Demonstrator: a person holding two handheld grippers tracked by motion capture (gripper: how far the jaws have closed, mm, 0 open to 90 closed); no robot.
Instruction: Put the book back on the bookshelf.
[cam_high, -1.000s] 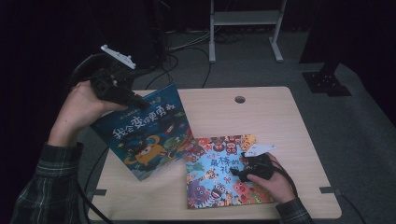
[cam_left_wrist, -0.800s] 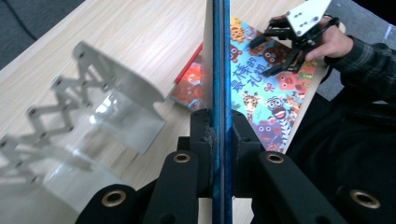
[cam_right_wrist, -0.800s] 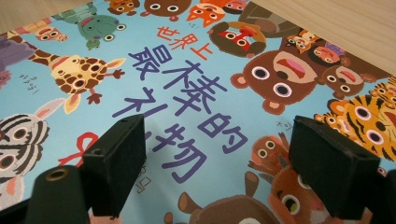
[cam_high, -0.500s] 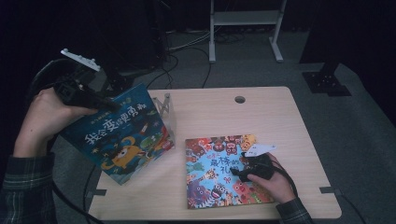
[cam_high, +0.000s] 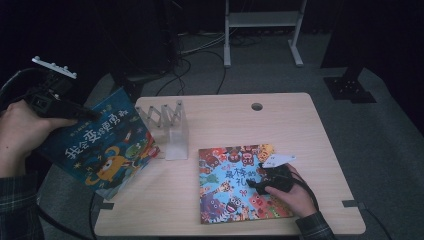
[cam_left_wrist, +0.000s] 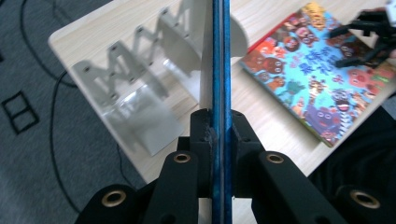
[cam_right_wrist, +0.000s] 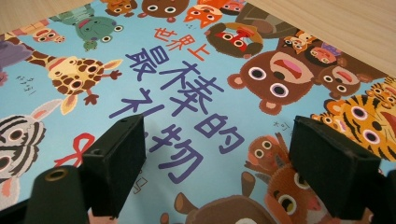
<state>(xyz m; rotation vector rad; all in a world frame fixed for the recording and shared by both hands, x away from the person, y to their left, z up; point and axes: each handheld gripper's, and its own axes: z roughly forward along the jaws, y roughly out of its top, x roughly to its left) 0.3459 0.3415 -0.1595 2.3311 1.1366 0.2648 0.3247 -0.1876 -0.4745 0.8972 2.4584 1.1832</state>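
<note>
My left gripper (cam_high: 79, 115) is shut on the top edge of a blue picture book (cam_high: 102, 147) and holds it tilted over the table's left edge. In the left gripper view the jaws (cam_left_wrist: 218, 133) clamp the book's thin edge (cam_left_wrist: 218, 56). A second picture book (cam_high: 239, 182) with cartoon animals on its cover lies flat at the front right of the table. My right gripper (cam_high: 257, 184) rests on that cover with its jaws open. In the right gripper view the open gripper (cam_right_wrist: 217, 154) straddles the printed title of the animal book (cam_right_wrist: 187, 93).
A pale book rack (cam_high: 167, 127) with several dividers stands at the table's (cam_high: 280, 125) left middle, close beside the blue book; the left gripper view shows the rack (cam_left_wrist: 135, 93) just behind the held book. A cable hole (cam_high: 257, 106) sits near the far edge. Cables lie on the floor.
My left gripper has carried the blue book leftward, off the table's left edge, uncovering the rack. The right gripper and the animal book have stayed put.
</note>
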